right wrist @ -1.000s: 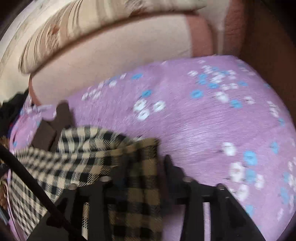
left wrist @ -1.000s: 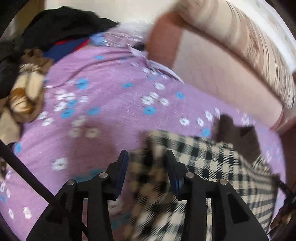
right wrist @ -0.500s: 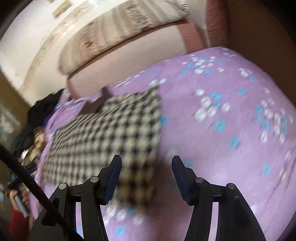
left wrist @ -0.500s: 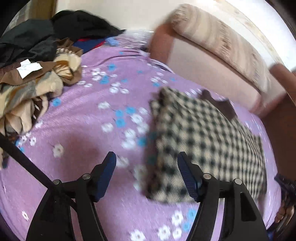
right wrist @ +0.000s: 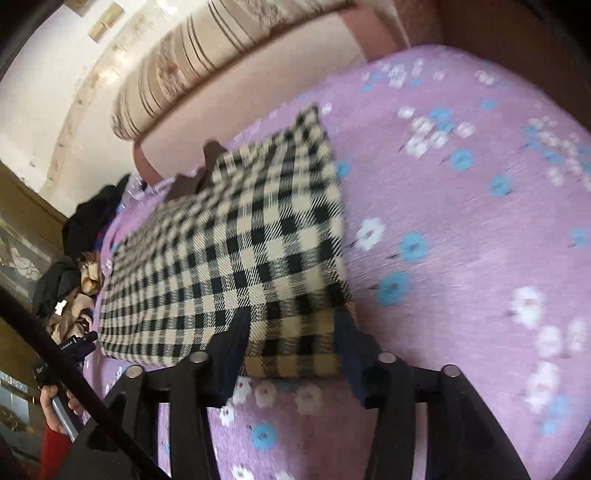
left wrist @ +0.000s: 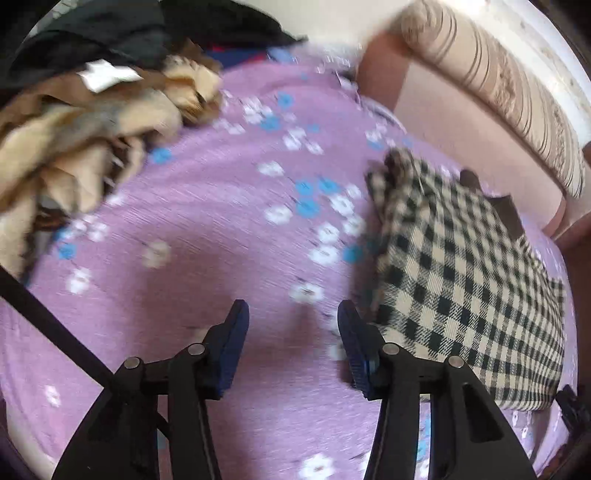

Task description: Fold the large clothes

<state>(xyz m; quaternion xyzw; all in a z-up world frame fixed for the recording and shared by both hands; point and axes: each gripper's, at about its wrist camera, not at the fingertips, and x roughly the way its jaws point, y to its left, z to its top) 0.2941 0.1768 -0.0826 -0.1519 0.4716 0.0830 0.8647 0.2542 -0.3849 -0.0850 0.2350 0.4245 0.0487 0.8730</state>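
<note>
A black-and-cream checked garment (left wrist: 461,288) (right wrist: 240,240) lies folded flat on the purple flowered bedsheet (left wrist: 184,258) (right wrist: 461,258). A brown part of it sticks out at the far edge. My left gripper (left wrist: 293,325) hovers over bare sheet just left of the garment's near corner. Its jaws are closing and there is nothing between them. My right gripper (right wrist: 291,332) stands over the garment's near right corner. Its jaws are closing slightly, and the corner shows between the fingers without any clear pinch.
A heap of tan and brown clothes (left wrist: 74,140) and dark clothes (left wrist: 129,33) lies at the far left of the bed. A striped bolster (left wrist: 498,85) (right wrist: 221,55) tops the pink backrest (left wrist: 461,122) behind. A person's hand (right wrist: 55,402) shows at lower left.
Both grippers have let go of the checked garment and drawn back. It now lies flat and folded. The left gripper has slid left onto bare sheet.
</note>
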